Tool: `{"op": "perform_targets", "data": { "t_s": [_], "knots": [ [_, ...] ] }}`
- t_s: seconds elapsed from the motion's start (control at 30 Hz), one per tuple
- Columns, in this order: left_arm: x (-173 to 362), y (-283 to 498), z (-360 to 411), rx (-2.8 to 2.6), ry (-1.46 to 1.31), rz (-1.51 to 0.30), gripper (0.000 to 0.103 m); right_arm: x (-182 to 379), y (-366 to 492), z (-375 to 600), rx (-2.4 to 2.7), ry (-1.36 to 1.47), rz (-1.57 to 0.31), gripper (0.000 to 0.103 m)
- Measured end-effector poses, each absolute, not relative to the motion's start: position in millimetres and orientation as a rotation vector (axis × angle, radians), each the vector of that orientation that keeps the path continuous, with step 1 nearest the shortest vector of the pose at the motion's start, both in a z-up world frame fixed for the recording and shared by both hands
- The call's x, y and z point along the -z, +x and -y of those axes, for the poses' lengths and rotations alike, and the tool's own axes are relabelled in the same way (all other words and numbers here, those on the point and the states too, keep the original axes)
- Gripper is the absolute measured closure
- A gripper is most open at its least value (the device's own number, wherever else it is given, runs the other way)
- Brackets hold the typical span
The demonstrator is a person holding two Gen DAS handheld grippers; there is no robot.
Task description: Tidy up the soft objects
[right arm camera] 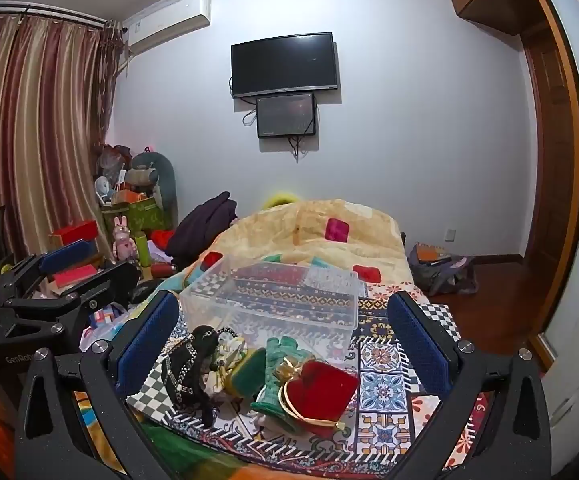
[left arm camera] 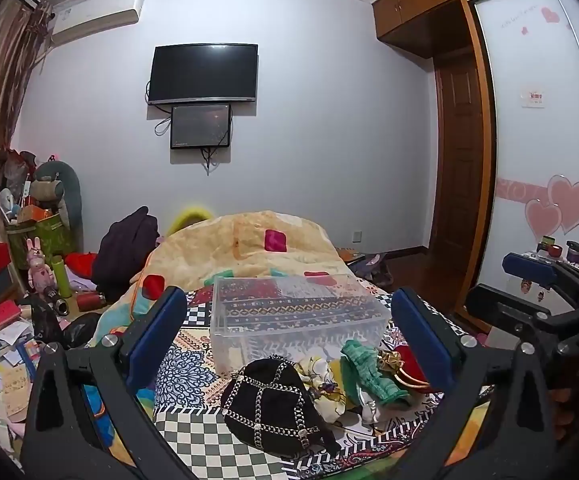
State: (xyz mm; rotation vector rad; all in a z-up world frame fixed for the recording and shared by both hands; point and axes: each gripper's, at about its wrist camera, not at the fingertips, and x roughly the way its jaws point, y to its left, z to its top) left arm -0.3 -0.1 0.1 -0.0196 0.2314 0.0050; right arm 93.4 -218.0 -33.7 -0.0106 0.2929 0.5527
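Hovering with fingers spread wide and empty, the left claw and right claw framed a black chain-trimmed cap, green knit piece and red velvet pouch heaped on the bed before a clear plastic bin.

Black chained hat, green cloth, red pouch, heaped before clear bin

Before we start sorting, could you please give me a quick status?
Both grippers open, holding nothing. Soft items piled before clear bin. Nothing in the way.
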Motion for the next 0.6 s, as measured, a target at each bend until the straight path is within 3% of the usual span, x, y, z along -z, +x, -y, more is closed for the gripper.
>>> {"op": "perform_targets", "data": {
  "t_s": [0.6],
  "knots": [
    [1.4, -1.0, -2.8, -0.005, -0.020, -0.232, 0.000, 32.0, 92.9, 218.6, -0.554, 0.001, -0.283, 0.000]
  ]
}}
